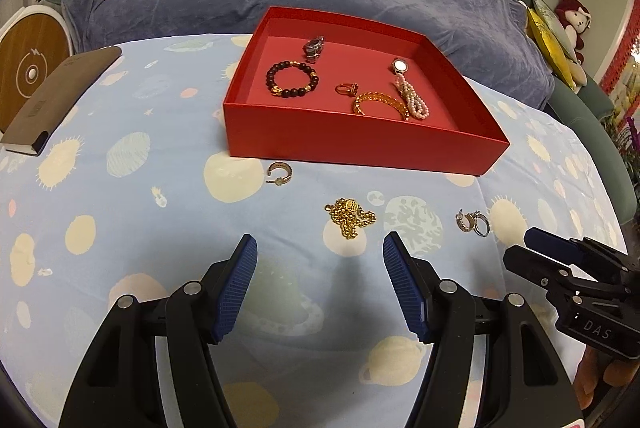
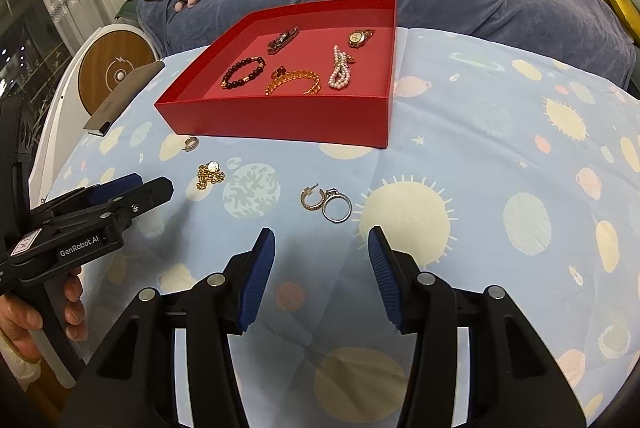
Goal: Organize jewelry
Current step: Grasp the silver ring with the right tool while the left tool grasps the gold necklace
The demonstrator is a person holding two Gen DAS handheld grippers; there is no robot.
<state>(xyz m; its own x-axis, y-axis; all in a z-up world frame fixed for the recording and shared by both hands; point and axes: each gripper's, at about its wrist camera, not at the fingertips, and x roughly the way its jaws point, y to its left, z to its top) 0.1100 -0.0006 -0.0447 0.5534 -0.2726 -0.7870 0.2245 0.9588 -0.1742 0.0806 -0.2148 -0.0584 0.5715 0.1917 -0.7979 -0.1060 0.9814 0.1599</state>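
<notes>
Left gripper (image 1: 320, 248) and right gripper (image 2: 322, 242), jaws apart, empty.

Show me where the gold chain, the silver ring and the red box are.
gold chain (image 1: 351, 218), left wrist view, on the middle of the heaped links.
silver ring (image 2: 337, 207), right wrist view, on the band's upper left, by the stone.
red box (image 1: 352, 144), left wrist view, on its near outer wall.

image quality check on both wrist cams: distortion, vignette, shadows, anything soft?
Left wrist view: strong fisheye bend, red box edges look bowed, dark vignette at the corners, soft shadow under the left tool by the gold chain. Right wrist view: same curvature and vignette; silver ring and the box's contents sharp, right tool casts a faint shadow; no harsh glare.
</notes>
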